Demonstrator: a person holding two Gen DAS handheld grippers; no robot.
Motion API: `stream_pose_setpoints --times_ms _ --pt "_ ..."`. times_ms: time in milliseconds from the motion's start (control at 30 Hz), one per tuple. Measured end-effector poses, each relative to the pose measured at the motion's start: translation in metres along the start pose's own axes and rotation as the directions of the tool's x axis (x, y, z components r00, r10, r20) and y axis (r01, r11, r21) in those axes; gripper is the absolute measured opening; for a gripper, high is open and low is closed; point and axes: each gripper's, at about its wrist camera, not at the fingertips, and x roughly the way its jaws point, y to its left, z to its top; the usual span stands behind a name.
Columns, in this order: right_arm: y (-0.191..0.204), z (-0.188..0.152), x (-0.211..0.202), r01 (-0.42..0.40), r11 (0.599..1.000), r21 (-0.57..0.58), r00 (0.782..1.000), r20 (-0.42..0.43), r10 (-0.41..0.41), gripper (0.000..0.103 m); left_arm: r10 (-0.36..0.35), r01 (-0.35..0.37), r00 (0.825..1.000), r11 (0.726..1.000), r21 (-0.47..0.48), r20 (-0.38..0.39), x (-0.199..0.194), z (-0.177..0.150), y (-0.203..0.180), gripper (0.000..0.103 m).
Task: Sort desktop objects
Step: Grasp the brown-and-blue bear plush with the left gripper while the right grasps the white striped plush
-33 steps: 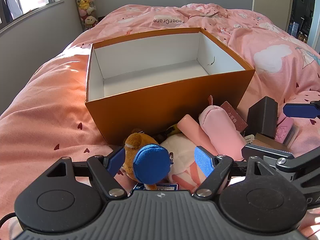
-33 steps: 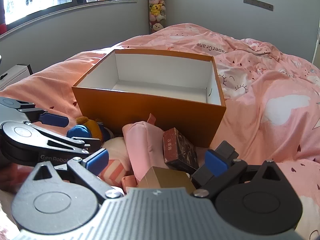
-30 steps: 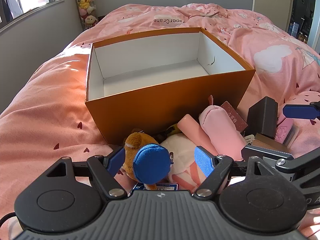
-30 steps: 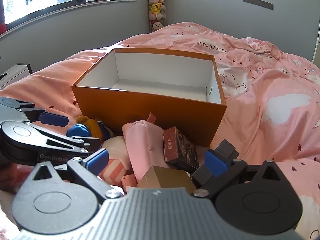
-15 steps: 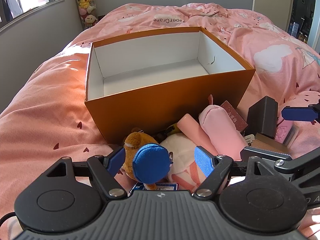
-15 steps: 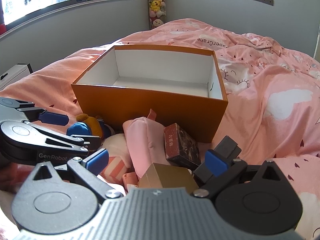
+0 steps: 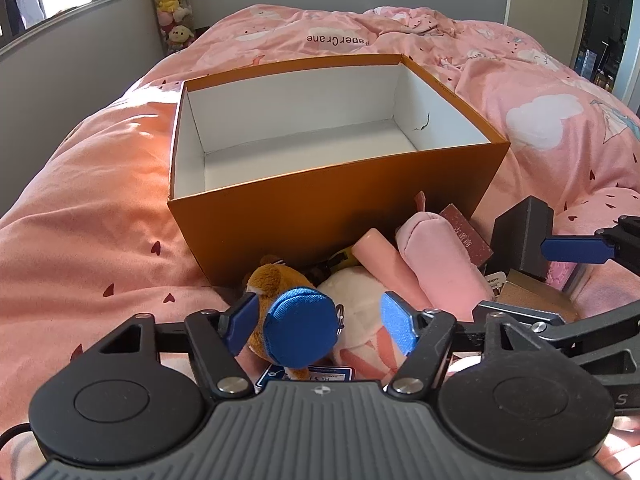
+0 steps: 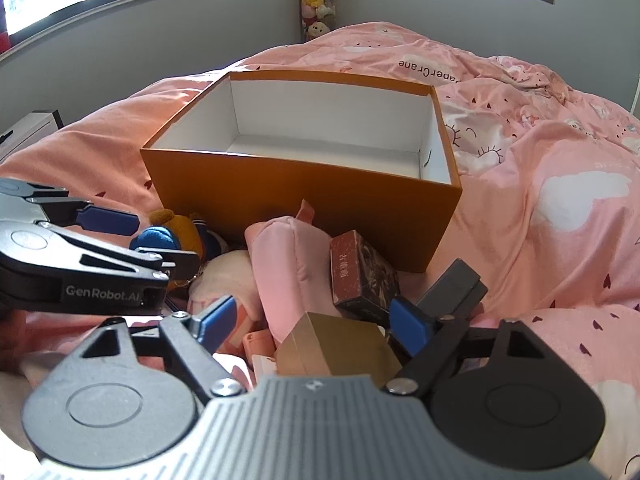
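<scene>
Left wrist view: the pink quilted bed (image 7: 100,216) fills the room, and the orange box (image 7: 320,216) sits on it straight ahead of the left claw (image 7: 320,320), top open, white inside, nothing in it that I can see.
Pile: a heap of small things lies between both claws and the box's near wall.
Plush toy: the brown plush toy (image 7: 296,320) with a round blue cap lies right between the left claw's 2 blue pads, close to the left pad, well clear of the right one.
Left claw state: jaws wide but closing, the plush between them, not yet squeezed.
Key relation: the plush is at the left claw's tips and the box just beyond it, so lift and carry forward, I'd judge; the left hand is much nearer than the right.
Long axis: cannot tell, it looks bunched and rounded.
Right claw: the right claw (image 8: 316,324) stands apart over a tan carton (image 8: 340,348), gripping nothing.
</scene>
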Motion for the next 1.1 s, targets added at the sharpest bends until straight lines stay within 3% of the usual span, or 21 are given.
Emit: stream_pose_setpoints --times_ms 167,367,667,933,1100 --pt "0.003 0.002 0.005 -0.028 0.999 -0.022 0.999 -0.020 0.027 0.068 0.007 -0.007 1.000 1.000 -0.013 0.006 -0.001 0.004 0.005 0.070" --pt "0.008 0.005 0.009 -0.051 0.997 -0.053 0.998 -0.030 0.050 0.068 -0.013 0.009 0.998 0.998 -0.068 -0.057 0.007 0.011 0.022 0.067" --pt "0.008 0.007 0.018 -0.079 0.995 -0.059 0.996 -0.057 0.075 0.068 -0.159 0.125 0.971 0.973 -0.193 -0.176 0.026 0.021 0.054 0.063" --pt "0.007 0.014 0.028 -0.105 0.991 -0.077 0.991 -0.087 0.099 0.067 -0.204 0.169 0.959 0.969 -0.181 -0.198 0.039 0.029 0.057 0.063" --pt "0.006 0.014 0.032 -0.111 0.991 -0.076 0.989 -0.103 0.103 0.065 -0.167 0.143 0.963 0.981 -0.129 -0.210 0.048 0.030 0.048 0.070"
